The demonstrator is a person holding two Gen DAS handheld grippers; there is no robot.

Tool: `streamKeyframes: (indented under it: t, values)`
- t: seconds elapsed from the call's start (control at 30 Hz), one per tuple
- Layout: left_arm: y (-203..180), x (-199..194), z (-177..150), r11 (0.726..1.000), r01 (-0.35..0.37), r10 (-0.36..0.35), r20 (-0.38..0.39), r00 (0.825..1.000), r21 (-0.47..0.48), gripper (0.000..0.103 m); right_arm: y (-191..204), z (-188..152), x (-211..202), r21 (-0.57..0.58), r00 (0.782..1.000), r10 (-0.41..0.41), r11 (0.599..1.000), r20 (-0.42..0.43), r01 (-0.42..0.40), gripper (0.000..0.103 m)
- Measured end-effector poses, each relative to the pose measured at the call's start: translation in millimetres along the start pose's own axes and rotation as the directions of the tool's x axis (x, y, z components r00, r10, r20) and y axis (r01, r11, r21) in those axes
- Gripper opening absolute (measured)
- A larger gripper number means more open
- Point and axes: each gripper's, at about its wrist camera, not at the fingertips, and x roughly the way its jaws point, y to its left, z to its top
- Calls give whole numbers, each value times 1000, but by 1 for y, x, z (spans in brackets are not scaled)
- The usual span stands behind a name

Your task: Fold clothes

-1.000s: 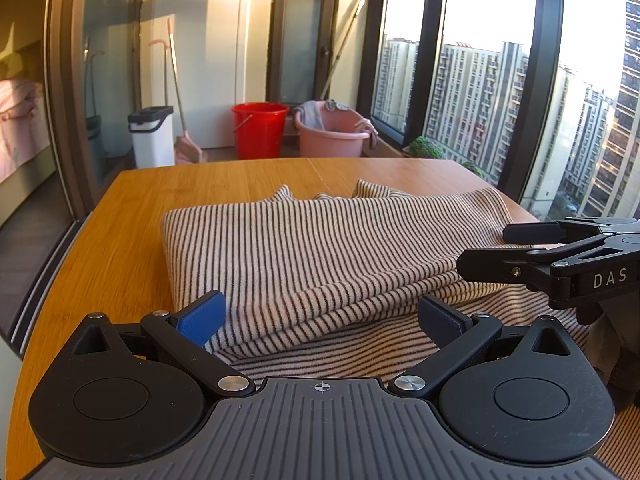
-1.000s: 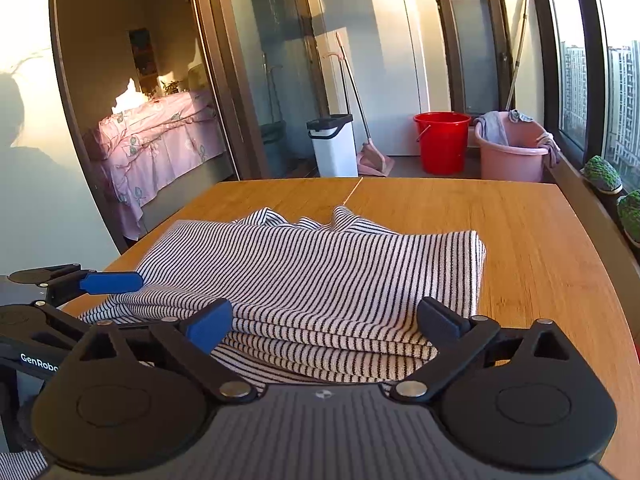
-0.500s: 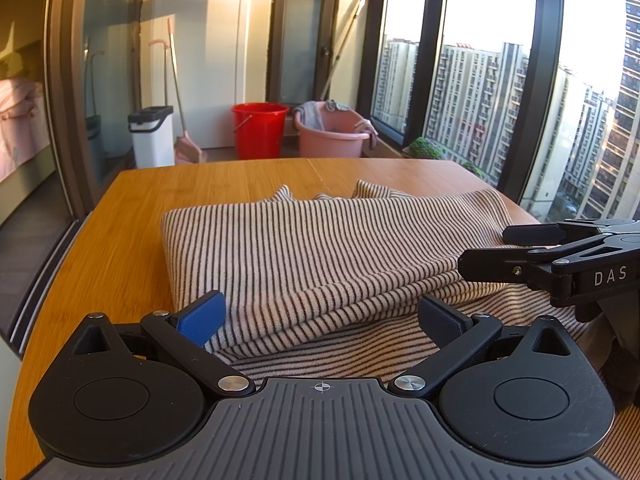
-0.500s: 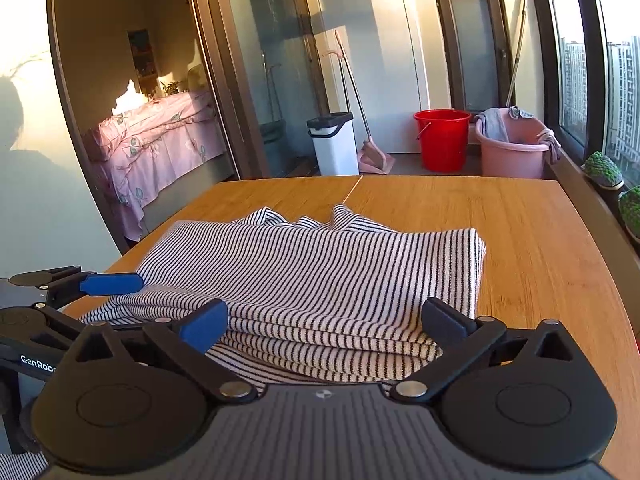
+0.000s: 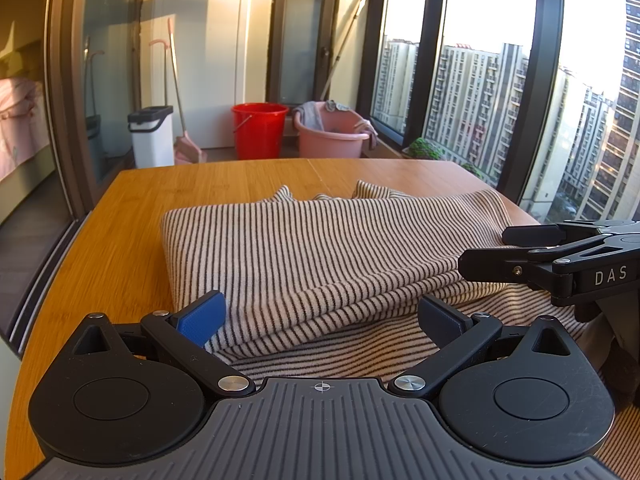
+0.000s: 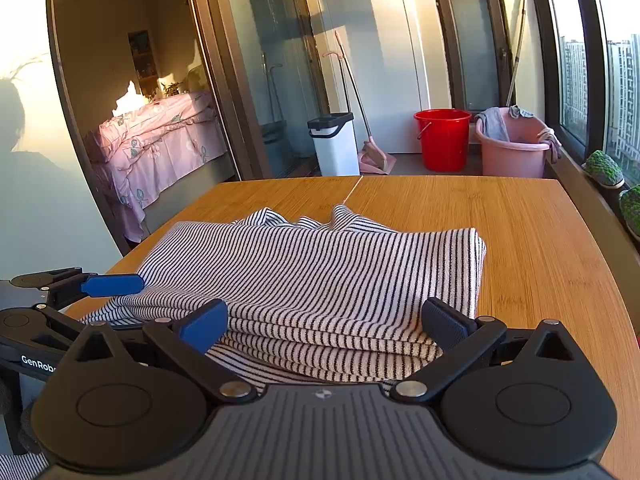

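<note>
Where left view shows towers [image 5: 472, 92], right, bed [image 6: 160, 136]

We see the folded garment [image 6: 320, 280] lying on the desk [image 6: 540, 240], both tools at its near edge; buckets [image 6: 442, 140] stand on the floor behind.

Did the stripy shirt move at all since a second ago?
No. The stripy shirt lies where it did on the wooden table, its far collar the same way short of the table's seam.

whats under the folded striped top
More layers of the same striped top, stacked at its near edge, on the wooden table. Whether anything lies between the layers is hidden.
</note>
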Motion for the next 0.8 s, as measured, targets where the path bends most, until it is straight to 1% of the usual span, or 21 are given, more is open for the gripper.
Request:
streamKeyframes:
  t: [0.8]
  values:
    - [-1, 2, 2, 1000, 3, -3, 2, 1000, -4, 103, 0, 1, 2, 8, 1000, 5, 1000, -3, -5, 103]
